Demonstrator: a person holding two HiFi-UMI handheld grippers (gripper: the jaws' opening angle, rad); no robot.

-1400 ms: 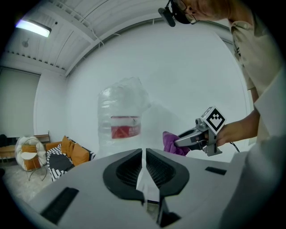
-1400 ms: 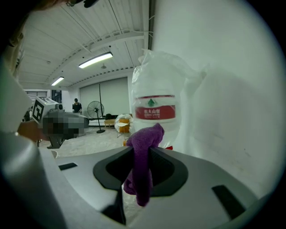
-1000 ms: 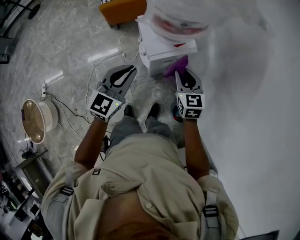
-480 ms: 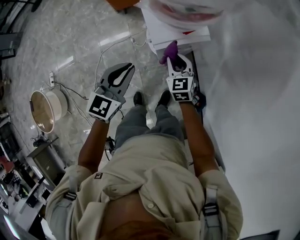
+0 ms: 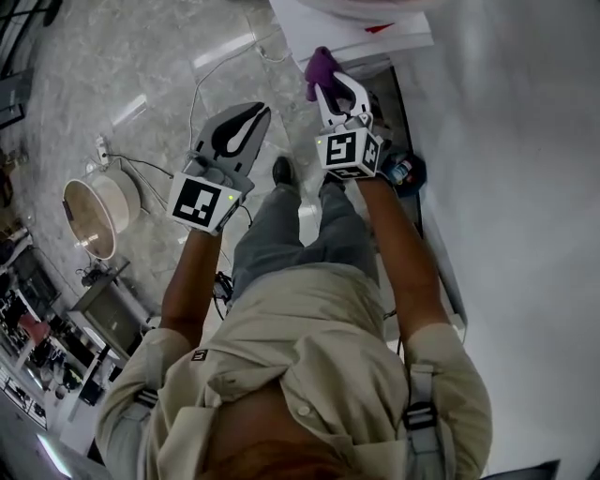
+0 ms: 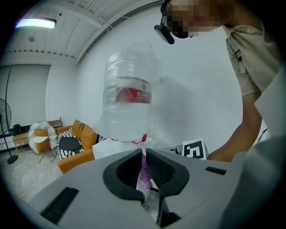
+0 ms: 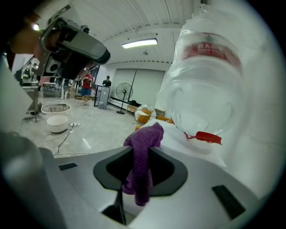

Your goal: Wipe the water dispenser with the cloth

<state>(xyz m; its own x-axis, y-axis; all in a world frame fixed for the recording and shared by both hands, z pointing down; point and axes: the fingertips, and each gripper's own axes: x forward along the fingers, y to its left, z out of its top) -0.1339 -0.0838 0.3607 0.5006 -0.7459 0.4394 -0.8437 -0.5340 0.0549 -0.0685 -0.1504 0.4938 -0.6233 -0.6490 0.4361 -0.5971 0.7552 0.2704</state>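
Observation:
The water dispenser (image 5: 361, 28) is a white cabinet at the top edge of the head view. A big clear bottle (image 7: 210, 85) with a red label stands on it. My right gripper (image 5: 330, 82) is shut on a purple cloth (image 5: 319, 66), held just short of the dispenser's front corner. In the right gripper view the cloth (image 7: 144, 134) hangs bunched between the jaws, in front of the white dispenser top (image 7: 183, 141). My left gripper (image 5: 251, 116) is shut and holds nothing, out over the floor to the left. The left gripper view shows the bottle (image 6: 129, 96) ahead.
A white wall (image 5: 525, 187) runs along the right. On the marble floor at left sit a round white pot (image 5: 94, 211), a power strip (image 5: 101, 150) and cables. A dark blue object (image 5: 405, 171) lies by the wall. An orange sofa (image 6: 76, 150) stands beyond the dispenser.
My right gripper has carried the purple cloth forward, closer to the dispenser's corner. The left gripper has kept its place and stayed shut.

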